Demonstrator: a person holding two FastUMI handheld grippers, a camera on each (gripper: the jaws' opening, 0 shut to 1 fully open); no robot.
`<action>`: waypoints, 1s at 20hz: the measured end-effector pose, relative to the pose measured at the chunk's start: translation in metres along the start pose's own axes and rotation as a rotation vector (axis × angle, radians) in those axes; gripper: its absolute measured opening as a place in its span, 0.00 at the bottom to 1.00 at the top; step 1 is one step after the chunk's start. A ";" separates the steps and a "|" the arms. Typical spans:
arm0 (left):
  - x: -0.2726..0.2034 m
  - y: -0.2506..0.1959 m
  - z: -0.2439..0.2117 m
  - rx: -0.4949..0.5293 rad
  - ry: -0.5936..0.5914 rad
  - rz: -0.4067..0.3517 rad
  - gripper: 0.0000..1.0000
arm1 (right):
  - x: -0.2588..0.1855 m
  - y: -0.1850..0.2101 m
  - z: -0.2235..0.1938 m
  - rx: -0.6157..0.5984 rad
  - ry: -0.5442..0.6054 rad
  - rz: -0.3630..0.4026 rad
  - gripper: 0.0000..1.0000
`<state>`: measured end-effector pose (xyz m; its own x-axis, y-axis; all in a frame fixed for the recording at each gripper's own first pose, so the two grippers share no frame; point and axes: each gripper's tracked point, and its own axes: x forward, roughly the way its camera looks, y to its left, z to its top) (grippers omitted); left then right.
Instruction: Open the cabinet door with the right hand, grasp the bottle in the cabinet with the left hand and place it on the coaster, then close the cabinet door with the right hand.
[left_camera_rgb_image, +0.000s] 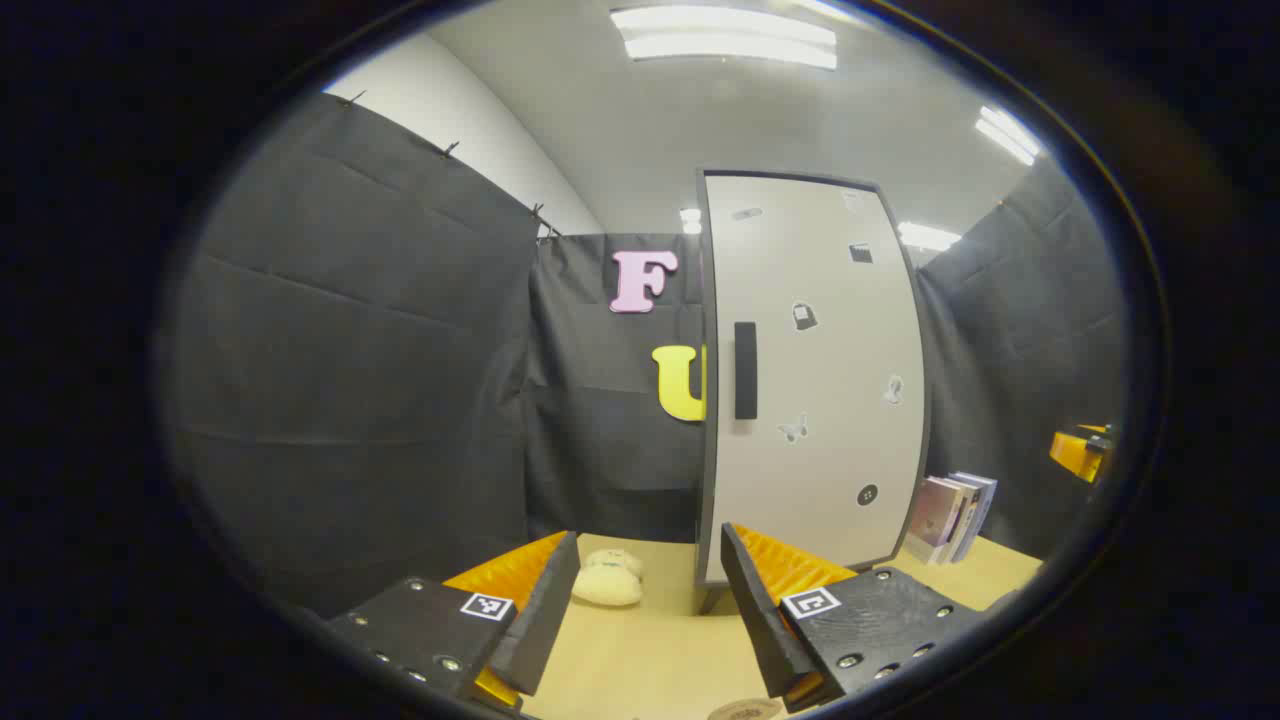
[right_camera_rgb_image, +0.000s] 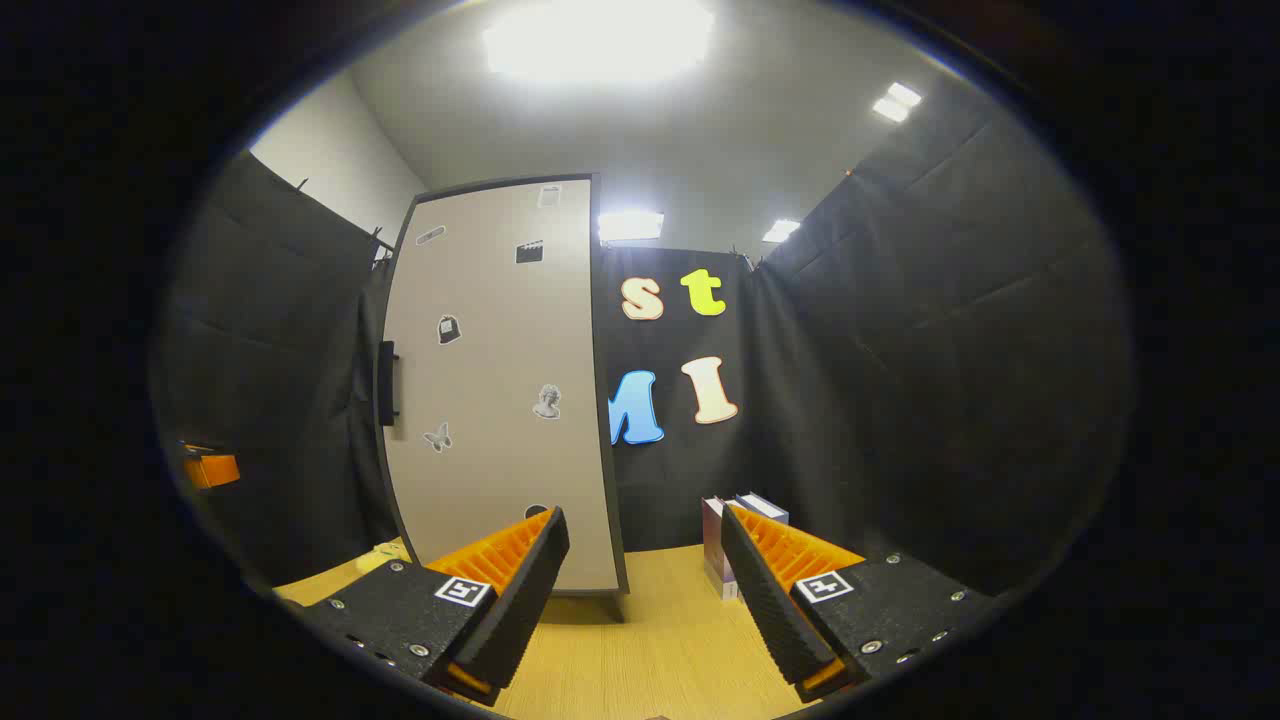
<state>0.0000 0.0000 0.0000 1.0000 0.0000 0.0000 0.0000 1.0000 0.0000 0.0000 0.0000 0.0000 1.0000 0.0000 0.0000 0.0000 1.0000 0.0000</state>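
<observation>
The cabinet door (left_camera_rgb_image: 815, 380) stood shut, upright on the table (left_camera_rgb_image: 640, 650), its dark handle (left_camera_rgb_image: 745, 370) untouched. The left gripper (left_camera_rgb_image: 648, 570) and right gripper (right_camera_rgb_image: 645, 555) hung before it, jaws wide, holding nothing. Books (left_camera_rgb_image: 950, 515) stood beside the cabinet.

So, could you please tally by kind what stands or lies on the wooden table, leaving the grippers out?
Tall white cabinet with a dark handle: 1
Upright books beside the cabinet: about 3, edges hard to separate
Cream plush toy: 1
Round tan coaster at the near table edge: 1
Total: about 6
</observation>
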 end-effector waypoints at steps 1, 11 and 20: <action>0.000 0.000 -0.002 -0.001 0.003 0.002 0.82 | 0.001 -0.001 -0.001 -0.002 0.004 -0.001 0.95; 0.005 0.000 0.004 0.023 -0.006 0.002 0.82 | 0.004 0.002 -0.003 -0.003 0.021 0.001 0.95; 0.003 0.004 0.009 0.027 -0.026 0.011 0.82 | 0.009 0.008 0.001 -0.009 0.012 0.005 0.95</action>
<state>0.0026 0.0036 0.0091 0.9996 0.0105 0.0256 -0.0112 0.9996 0.0273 0.0085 0.0083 0.0013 0.9999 0.0050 -0.0124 -0.0051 0.9999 -0.0094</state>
